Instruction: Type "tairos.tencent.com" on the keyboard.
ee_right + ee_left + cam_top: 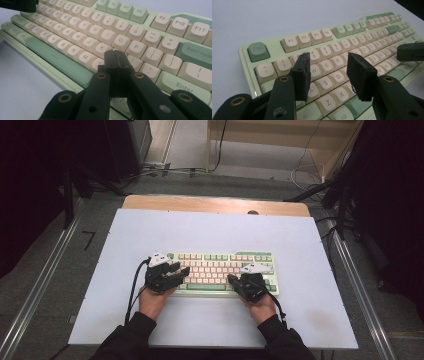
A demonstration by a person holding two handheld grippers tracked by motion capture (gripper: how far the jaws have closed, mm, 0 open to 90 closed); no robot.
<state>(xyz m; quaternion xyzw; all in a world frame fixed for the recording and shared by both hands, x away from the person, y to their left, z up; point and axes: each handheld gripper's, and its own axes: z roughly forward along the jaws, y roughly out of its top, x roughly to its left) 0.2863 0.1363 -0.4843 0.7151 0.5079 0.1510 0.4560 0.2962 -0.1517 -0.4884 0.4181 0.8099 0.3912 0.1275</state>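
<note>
A big bench (300, 240) w/ a pale blue-white top is seen from the high view, w/ a strip of light wood at its far edge. Grey floor, metal rails and loose cables are seen around it.

A green and cream keyboard (220, 265) is laid flat on the bench, near the middle and a bit toward the person's side. Its keys are cream, w/ green ones like Esc (257, 51), the space bar (58, 61), Enter (185, 87) and Backspace.

Two dark sleeves are seen coming in from the bottom of the high view. A gripper is held in each hand.

The left gripper (172, 271) is held over the left end of the keyboard. In the left gripper view its fingers (302, 72) are spread apart, released, w/ nothing held between them. They are seen above the Q-W-A-S keys; whether a key is touched can't be told.

The right gripper (235, 281) is held at the near edge of the keyboard, right of the middle. In the right gripper view its fingers (116, 65) are pressed tight together, clenched, w/ nothing held. Their tips are placed over the keys just right of M and below K and L.

A black tip of the other gripper is seen at the edge of each gripper view.
</note>
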